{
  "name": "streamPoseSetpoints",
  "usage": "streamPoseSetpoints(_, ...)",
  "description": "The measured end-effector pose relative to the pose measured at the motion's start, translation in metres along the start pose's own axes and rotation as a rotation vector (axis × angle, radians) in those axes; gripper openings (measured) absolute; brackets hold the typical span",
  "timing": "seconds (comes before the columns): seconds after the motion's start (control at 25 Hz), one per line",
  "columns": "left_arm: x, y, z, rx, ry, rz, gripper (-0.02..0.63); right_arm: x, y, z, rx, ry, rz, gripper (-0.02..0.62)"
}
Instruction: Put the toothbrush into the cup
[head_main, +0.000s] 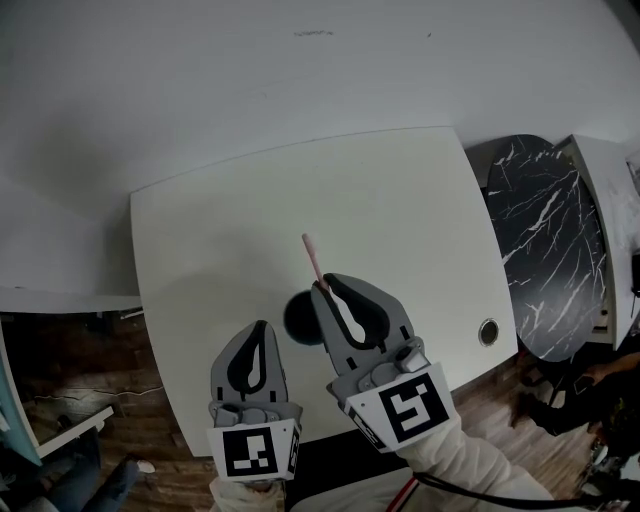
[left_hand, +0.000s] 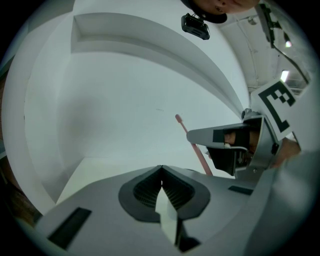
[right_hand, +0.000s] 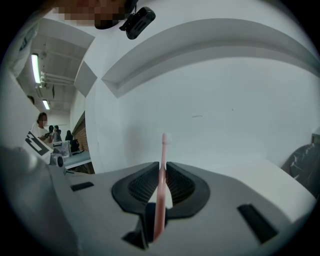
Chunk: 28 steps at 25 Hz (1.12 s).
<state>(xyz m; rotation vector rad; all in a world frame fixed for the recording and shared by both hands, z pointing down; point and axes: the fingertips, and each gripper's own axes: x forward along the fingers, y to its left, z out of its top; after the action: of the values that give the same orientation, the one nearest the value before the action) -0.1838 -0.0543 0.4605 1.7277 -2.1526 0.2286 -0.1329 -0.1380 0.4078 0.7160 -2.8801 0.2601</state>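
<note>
On the white table (head_main: 400, 210) stands a black cup (head_main: 298, 318), partly hidden by my right gripper (head_main: 322, 288). That gripper is shut on a pink toothbrush (head_main: 313, 258), whose brush end sticks out past the jaw tips, away from me. In the right gripper view the toothbrush (right_hand: 162, 170) runs upright between the pads of the right gripper (right_hand: 163, 166). Whether its lower end is inside the cup I cannot tell. My left gripper (head_main: 262, 326) hovers just left of the cup, shut and holding nothing (left_hand: 161, 169). The left gripper view shows the toothbrush (left_hand: 192, 145) to its right.
A black marble-patterned table (head_main: 545, 230) stands to the right of the white one. A round grommet hole (head_main: 488, 331) sits near the white table's right front corner. Wooden floor (head_main: 90, 370) shows at the left. People (right_hand: 50, 135) stand far off in the right gripper view.
</note>
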Motion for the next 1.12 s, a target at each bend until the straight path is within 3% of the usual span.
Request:
streamPoseSetpoints(0.64,-0.006,0.005,-0.004,-0.016,-0.002,0.009,0.009,0.007,0.013,0.019,0.000,-0.067,0.010,0.051)
streamPoseSetpoints(1.12,0.002,0.001,-0.003,-0.013,-0.009,0.000,0.009,0.005,0.006,0.001,-0.001,-0.055,-0.001,0.051)
